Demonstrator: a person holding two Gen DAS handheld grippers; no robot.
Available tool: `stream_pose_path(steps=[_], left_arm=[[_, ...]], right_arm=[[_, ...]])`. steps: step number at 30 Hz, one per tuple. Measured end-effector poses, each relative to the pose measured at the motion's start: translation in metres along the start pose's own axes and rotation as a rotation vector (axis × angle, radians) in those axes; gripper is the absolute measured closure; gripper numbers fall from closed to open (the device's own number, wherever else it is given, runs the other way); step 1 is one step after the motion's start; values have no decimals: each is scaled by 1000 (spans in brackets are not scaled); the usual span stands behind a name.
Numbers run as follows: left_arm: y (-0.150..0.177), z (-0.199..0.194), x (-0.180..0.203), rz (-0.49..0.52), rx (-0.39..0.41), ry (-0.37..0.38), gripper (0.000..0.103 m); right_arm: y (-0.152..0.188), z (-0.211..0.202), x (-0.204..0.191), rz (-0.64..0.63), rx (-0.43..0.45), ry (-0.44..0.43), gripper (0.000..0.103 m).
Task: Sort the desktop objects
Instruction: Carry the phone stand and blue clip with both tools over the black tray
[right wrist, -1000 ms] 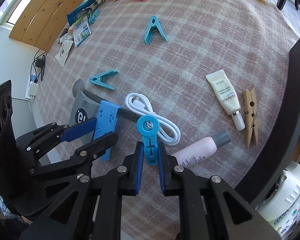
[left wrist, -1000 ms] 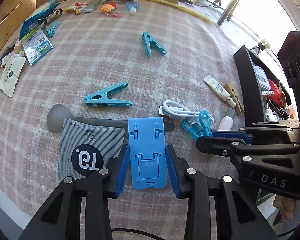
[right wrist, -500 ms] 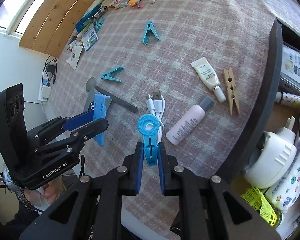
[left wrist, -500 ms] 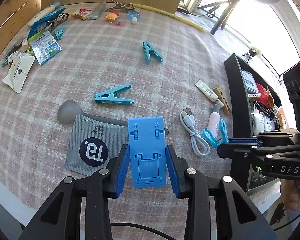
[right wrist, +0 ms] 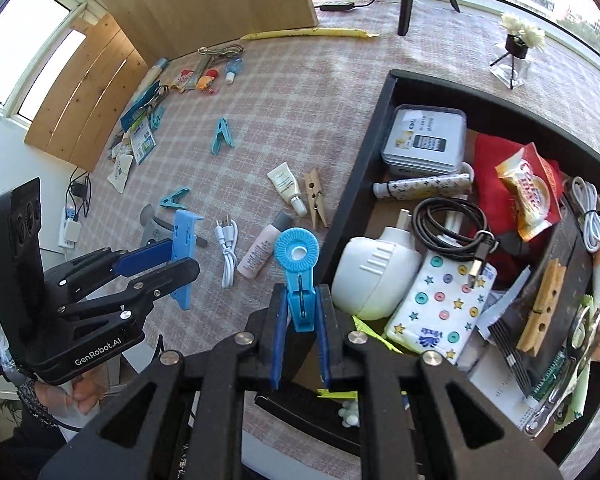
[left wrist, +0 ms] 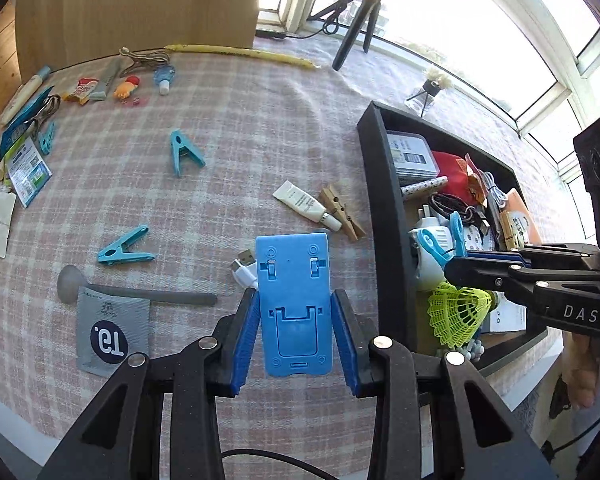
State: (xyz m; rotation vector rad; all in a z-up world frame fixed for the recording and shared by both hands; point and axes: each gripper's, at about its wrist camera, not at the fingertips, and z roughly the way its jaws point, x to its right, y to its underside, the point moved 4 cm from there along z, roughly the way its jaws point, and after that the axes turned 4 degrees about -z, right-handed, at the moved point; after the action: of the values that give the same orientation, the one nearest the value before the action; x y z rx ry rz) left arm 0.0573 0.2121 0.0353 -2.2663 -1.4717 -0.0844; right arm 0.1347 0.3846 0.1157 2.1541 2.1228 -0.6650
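- Gripping a blue phone stand [left wrist: 295, 304], left gripper [left wrist: 296, 332], marked "GenRobot.AI", beside black tray [left wrist: 384, 216].
- Right gripper [right wrist: 300, 320], marked "DAS", clamps blue ring clip [right wrist: 298, 264] at tray rim.
- "Vinda" tissue pack [right wrist: 440, 304] inside tray.

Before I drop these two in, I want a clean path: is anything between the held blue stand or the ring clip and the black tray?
Nothing visible blocks either. The ring clip hangs at the black tray rim; the blue stand only has that low wall to cross. The tray itself is crowded, though.
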Motion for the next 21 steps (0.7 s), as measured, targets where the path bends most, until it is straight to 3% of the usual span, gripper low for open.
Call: stream_pose_path(steps=[10, 21], left_arm=[[1, 6, 110, 230, -55, 116, 69], [12, 21, 203, 411, -102, 188, 69]], right_arm=[[58, -70, 94, 237, 118, 118, 89], [116, -106, 156, 407, 147, 213, 89]])
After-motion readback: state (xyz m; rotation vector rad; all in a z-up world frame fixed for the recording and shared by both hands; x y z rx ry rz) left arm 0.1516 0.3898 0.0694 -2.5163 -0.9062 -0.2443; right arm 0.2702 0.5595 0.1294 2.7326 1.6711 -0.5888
